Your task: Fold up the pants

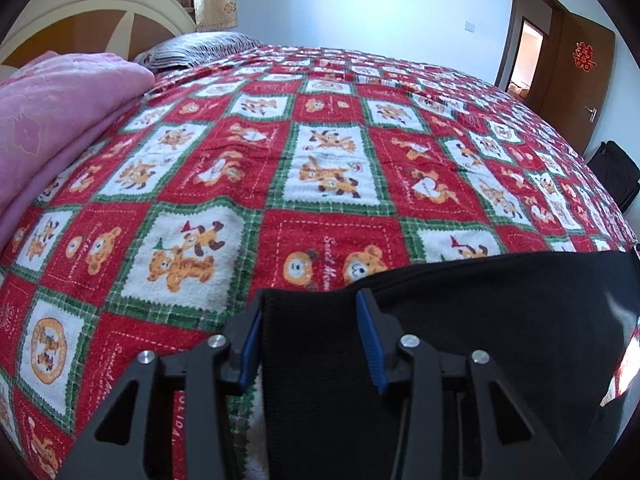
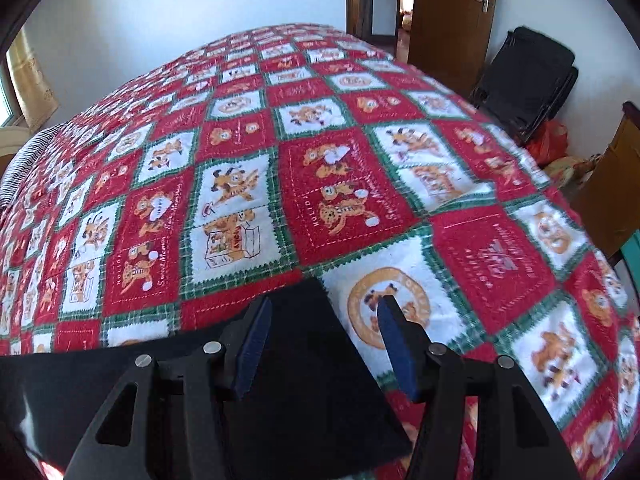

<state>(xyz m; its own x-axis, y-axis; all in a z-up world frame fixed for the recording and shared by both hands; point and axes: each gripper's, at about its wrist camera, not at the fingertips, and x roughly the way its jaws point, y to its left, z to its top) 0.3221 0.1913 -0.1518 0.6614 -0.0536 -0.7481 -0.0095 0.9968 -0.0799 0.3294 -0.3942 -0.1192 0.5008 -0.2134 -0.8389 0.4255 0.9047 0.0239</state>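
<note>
Black pants [image 1: 480,312] lie on the red, white and green bear-print bedspread [image 1: 312,160] near its front edge. In the left wrist view my left gripper [image 1: 310,336] is open, its blue-padded fingers [image 1: 370,340] straddling the ribbed left end of the pants. In the right wrist view my right gripper [image 2: 324,344] is open over the right corner of the pants [image 2: 312,360]; its left finger is above the fabric, its right finger [image 2: 396,352] above the bedspread [image 2: 320,180]. Neither gripper holds cloth.
A folded pink blanket [image 1: 60,128] and a striped pillow [image 1: 200,50] lie at the head of the bed by a cream headboard [image 1: 100,12]. An open brown door [image 1: 576,76] and black bags [image 2: 528,84] stand past the bed's far side.
</note>
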